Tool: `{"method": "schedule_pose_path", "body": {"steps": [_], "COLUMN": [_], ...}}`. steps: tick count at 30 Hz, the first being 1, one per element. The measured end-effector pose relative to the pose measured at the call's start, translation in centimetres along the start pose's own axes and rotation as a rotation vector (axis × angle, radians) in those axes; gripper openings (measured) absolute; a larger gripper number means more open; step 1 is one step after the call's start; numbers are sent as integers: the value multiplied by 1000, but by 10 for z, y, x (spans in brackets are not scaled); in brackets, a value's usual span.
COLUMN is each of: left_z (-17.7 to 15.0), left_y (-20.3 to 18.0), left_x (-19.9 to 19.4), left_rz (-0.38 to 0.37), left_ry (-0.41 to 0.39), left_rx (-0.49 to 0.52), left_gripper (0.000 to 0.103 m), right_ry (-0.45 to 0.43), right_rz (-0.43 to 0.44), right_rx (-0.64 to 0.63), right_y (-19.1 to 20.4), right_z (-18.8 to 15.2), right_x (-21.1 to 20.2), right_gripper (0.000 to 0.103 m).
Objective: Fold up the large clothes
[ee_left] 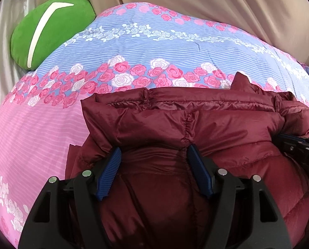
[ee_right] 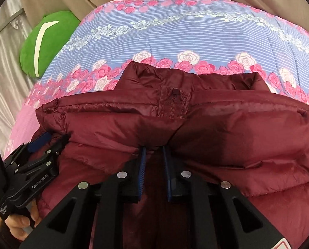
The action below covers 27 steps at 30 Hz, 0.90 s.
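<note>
A maroon puffer jacket [ee_left: 196,124] lies on a floral pink and blue quilt [ee_left: 133,47], its top layer folded over toward the collar [ee_right: 175,78]. My left gripper [ee_left: 154,155] stands wide apart, its blue pads pressed into the folded edge at the jacket's left side. My right gripper [ee_right: 153,151] has its blue pads close together, pinching the folded edge of the jacket [ee_right: 227,128] near the middle zipper. The left gripper also shows in the right wrist view [ee_right: 48,139], and the right gripper's body shows at the right edge of the left wrist view [ee_left: 299,147].
A green cushion [ee_left: 50,29] with a white stripe lies at the quilt's far left corner. Beige fabric [ee_left: 216,0] rises behind the bed. A pale satin curtain [ee_right: 5,76] hangs at the left. Bare quilt [ee_right: 175,35] stretches beyond the collar.
</note>
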State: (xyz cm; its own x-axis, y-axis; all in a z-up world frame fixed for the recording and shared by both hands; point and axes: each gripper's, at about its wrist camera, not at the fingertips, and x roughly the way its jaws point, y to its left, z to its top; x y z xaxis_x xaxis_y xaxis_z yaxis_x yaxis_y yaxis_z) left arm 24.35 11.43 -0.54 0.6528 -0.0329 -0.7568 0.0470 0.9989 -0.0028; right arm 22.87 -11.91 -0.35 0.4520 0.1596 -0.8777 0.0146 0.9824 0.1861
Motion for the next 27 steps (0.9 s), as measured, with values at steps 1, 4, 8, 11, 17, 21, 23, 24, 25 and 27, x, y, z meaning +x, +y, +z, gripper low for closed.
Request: {"method": "schedule_pose_path", "body": {"steps": [1, 4, 8, 11, 17, 21, 23, 24, 25, 27], "left_z": [0, 1, 0, 1, 1, -12, -26, -32, -40, -56], "left_y": [-1, -1, -1, -1, 7, 41, 63, 71, 79, 88], "left_x": [0, 0, -1, -1, -22, -69, -83, -84, -83, -77], "left_rz": [3, 2, -1, -5, -64, -136, -136, -133, -136, -161], "left_ry": [0, -1, -1, -1, -2, -49, -39, -22, 4, 59], "left_rx": [3, 1, -4, -9, -64, -146, -200, -218, -245, -295], "left_gripper": [65, 66, 66, 66, 67, 91, 93, 93, 93, 94], "right_ry": [-3, -49, -62, -44, -22, -36, -47, -53, -58, -65], "right_rz": [-12, 2, -2, 2, 5, -6, -11, -12, -12, -10], "right_rx": [5, -7, -25, -13, -15, -30, -35, -37, -36, -37], "right_y": [1, 6, 11, 7, 2, 5, 7, 7, 8, 7], "right_z": [-1, -9, -32, -52, -64, -68, -70, -71, -72, -73], "right_x": [-2, -28, -55, -60, -35, -34, -34, -34, -34, -34], "right_gripper": [15, 17, 18, 18, 18, 18, 18, 18, 18, 18]}}
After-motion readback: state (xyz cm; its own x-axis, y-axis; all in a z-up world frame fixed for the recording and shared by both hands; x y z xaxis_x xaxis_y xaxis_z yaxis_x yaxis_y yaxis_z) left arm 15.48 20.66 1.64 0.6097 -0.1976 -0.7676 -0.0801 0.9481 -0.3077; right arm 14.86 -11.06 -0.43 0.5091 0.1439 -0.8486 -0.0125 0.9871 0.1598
